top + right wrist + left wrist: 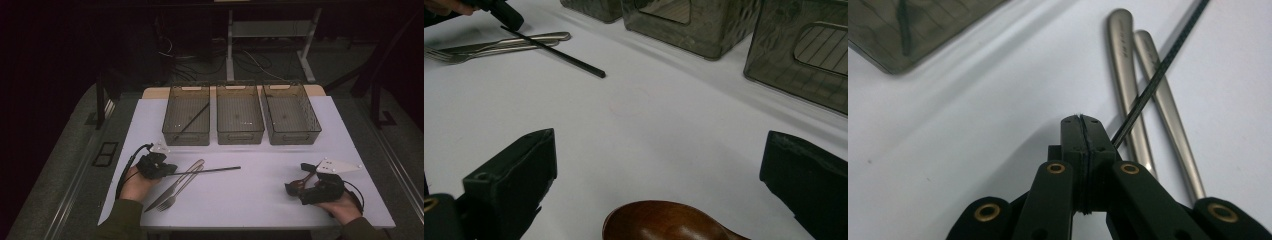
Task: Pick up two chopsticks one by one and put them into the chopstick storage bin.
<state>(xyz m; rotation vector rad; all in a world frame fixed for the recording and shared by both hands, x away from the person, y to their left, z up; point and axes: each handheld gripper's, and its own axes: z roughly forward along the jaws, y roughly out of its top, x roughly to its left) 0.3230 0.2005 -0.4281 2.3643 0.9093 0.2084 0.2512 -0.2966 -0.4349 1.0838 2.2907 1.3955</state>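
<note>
high view, lower left: left gripper (167, 171) pinched a thin black chopstick (210, 170), lifting it clear of steel cutlery (177, 186) toward the bins.

Matt black chopstick (1153, 82); brushed metal knife (1128, 85); glossy wooden spoon (664, 222); smoky translucent plastic bins (240, 120).
</note>
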